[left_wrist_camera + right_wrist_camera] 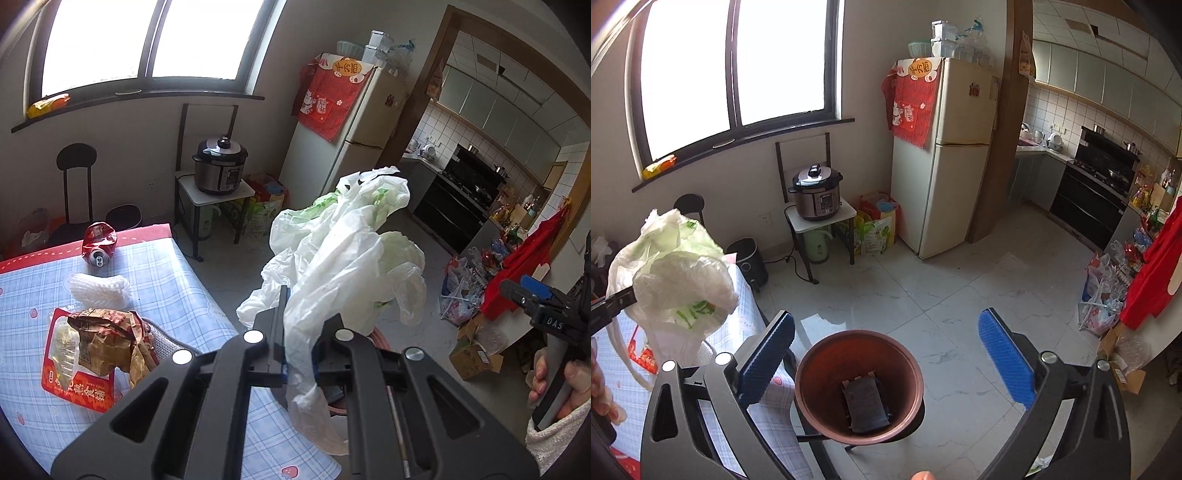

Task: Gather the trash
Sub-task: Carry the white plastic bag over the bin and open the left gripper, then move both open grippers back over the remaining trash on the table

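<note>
With our left gripper (303,325) clamped on the crumpled plastic bag (343,236) at frame centre and our right gripper (886,354) wide and empty, we should carry it squarely over the brown bin (858,384) low in the right view before letting go.

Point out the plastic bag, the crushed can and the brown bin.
plastic bag (343,258), left wrist view, crumpled middle.
crushed can (99,246), left wrist view, dented red side.
brown bin (827,343), right wrist view, far inner wall.

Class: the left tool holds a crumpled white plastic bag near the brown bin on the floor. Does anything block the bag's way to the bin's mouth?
Nothing visible does. The white plastic bag hangs from the shut left tool. The brown bin stands open beside the table, with one dark item at its bottom. The right tool is open around empty air.
</note>
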Demonstrator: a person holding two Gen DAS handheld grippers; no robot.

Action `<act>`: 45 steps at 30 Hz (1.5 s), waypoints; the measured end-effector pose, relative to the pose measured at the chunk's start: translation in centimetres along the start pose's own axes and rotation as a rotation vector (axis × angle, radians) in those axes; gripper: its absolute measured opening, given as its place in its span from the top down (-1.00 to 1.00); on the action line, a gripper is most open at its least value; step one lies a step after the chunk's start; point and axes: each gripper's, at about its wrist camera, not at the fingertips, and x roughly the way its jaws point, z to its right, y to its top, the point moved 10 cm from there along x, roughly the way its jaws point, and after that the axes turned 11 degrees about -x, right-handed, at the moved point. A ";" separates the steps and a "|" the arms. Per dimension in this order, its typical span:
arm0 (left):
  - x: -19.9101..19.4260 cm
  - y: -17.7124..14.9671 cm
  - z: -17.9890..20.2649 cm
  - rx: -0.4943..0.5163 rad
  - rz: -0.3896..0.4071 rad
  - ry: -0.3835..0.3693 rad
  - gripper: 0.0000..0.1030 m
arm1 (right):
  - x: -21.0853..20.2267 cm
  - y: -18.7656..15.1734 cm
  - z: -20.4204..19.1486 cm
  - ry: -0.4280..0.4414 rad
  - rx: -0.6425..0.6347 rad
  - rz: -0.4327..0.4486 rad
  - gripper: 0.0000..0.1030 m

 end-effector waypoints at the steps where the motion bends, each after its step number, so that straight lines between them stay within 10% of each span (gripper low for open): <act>1: -0.1 0.1 0.6 0.009 0.002 -0.007 0.77 | -0.1 -0.7 -0.3 0.016 0.000 -0.034 -0.89; 30: 12.8 -3.4 12.3 0.166 -0.225 -0.051 0.72 | 3.7 -10.4 -1.2 0.082 0.113 -0.229 -0.89; 34: 14.5 -3.2 12.8 0.122 -0.213 -0.130 -0.20 | 4.1 -11.0 -0.9 0.082 0.118 -0.241 -0.89; 45: 10.0 -1.1 10.3 0.191 -0.103 -0.116 -0.88 | 3.3 -10.3 -2.4 0.094 0.101 -0.228 -0.89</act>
